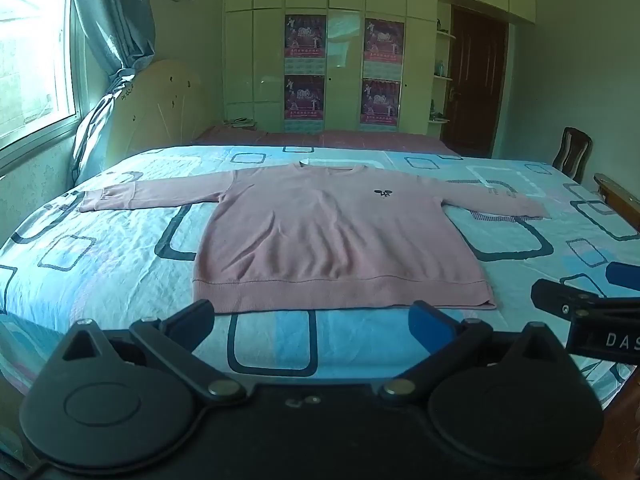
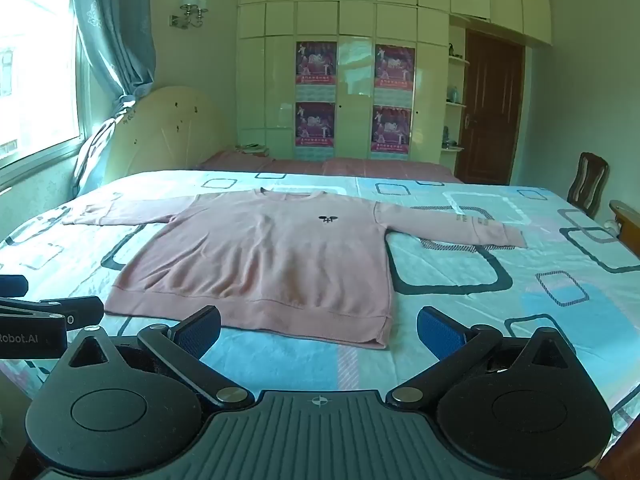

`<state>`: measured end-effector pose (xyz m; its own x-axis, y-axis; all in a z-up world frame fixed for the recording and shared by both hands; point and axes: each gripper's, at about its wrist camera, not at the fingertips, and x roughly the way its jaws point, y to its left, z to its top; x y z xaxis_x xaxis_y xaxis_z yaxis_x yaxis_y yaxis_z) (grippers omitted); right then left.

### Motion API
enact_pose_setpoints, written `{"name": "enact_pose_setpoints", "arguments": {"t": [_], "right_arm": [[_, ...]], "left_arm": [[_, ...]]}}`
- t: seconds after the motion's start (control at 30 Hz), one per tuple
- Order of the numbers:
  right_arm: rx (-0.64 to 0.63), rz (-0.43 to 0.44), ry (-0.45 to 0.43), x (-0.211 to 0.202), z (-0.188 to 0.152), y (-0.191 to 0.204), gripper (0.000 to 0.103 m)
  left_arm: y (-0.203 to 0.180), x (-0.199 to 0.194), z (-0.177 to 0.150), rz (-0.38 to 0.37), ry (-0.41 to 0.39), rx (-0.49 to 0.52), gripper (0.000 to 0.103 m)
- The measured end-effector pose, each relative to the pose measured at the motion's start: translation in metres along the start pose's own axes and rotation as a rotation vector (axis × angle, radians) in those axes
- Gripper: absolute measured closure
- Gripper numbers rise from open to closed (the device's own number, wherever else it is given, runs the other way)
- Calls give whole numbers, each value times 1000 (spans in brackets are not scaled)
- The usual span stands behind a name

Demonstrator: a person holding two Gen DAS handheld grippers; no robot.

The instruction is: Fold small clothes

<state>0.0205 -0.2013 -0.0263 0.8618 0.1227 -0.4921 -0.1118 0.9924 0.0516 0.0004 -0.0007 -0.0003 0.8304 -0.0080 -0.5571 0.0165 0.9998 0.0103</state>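
The pink sweater (image 1: 320, 236) lay flat on the bed (image 1: 120, 248), sleeves outstretched. Both the left gripper (image 1: 312, 320) and right gripper (image 2: 318, 330) hovered before its hem, jaws spread, empty. Only the right view showed sleeve lettering (image 2: 472, 221) clearly.

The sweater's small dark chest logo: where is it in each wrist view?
Left wrist: logo sits right of centre, upper chest of the sweater.
Right wrist: logo sits at picture centre, upper chest.
Shared landmark: the posters on the wardrobe behind the bed.
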Motion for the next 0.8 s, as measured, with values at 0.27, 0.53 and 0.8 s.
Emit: {"name": "enact_pose_setpoints", "arguments": {"t": [0.27, 0.53, 0.8], "right_arm": [[2, 3, -10, -1, -1, -2, 0], [1, 0, -11, -3, 2, 0, 0], [0, 4, -10, -4, 3, 0, 0]], "left_arm": [[9, 1, -1, 2, -2, -9, 1], [4, 1, 2, 13, -3, -5, 1], [4, 0, 0, 16, -10, -10, 1]]}}
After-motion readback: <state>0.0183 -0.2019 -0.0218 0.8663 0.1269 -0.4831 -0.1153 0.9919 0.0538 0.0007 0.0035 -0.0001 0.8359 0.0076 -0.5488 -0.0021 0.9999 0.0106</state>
